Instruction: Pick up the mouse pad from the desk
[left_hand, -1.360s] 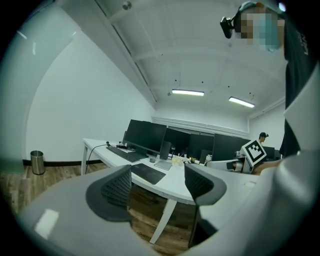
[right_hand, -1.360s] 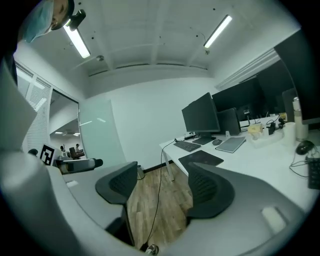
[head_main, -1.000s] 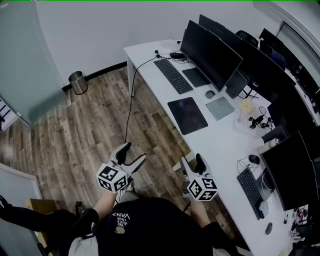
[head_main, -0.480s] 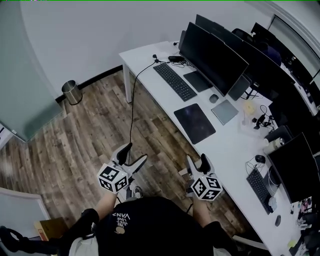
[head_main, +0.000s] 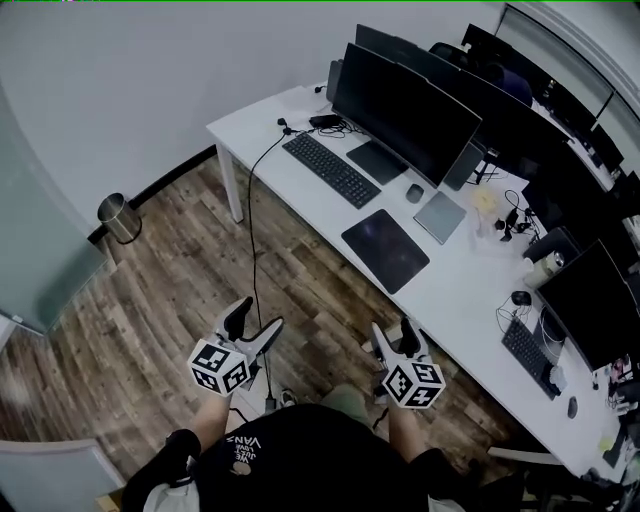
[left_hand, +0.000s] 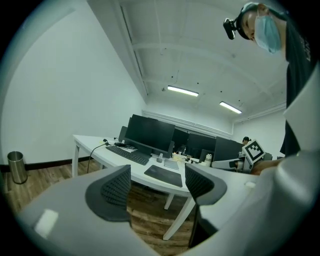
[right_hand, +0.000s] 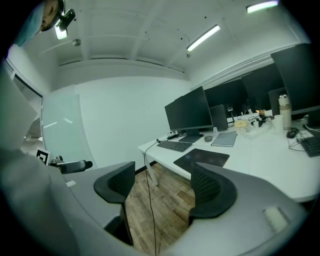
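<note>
A dark rectangular mouse pad (head_main: 386, 249) lies flat on the white desk (head_main: 460, 290), near its front edge. It also shows in the left gripper view as the mouse pad (left_hand: 163, 175) and in the right gripper view as the mouse pad (right_hand: 202, 157). My left gripper (head_main: 252, 323) hangs open over the wooden floor, well short of the desk. My right gripper (head_main: 394, 335) is open too, beside the desk's front edge and below the pad in the head view. Both hold nothing.
On the desk stand monitors (head_main: 405, 108), a black keyboard (head_main: 331, 169), a mouse (head_main: 414, 192) and a grey pad or tablet (head_main: 441, 216). A black cable (head_main: 251, 240) drops from the desk to the floor. A metal bin (head_main: 120, 217) stands by the wall.
The head view has shifted: desk and pad now sit lower and further left in the frame. Both grippers stay open and keep about the same place in the frame.
</note>
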